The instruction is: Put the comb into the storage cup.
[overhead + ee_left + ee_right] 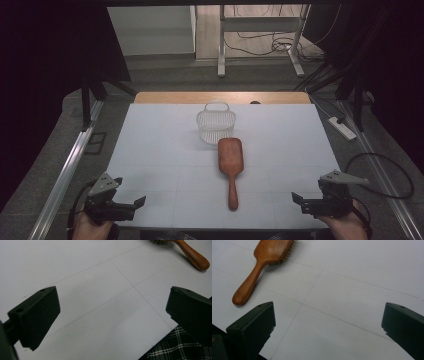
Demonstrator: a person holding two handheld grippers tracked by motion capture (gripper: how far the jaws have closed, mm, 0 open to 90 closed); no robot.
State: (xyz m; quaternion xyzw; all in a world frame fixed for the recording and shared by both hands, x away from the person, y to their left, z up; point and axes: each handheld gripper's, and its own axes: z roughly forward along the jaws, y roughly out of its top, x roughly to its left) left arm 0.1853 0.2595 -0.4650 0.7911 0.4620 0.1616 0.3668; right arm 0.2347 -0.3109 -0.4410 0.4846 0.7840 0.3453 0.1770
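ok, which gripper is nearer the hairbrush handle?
Right gripper, slightly: it sits just right of the hairbrush handle end. The left gripper is farther off at the left corner.

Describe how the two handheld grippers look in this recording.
Both the left gripper and right gripper are black, each with two blocky, wedge-shaped jaws and a grey three-cornered plate on top. A dark cable loops from the right one. The jaw faces carry small round holes.
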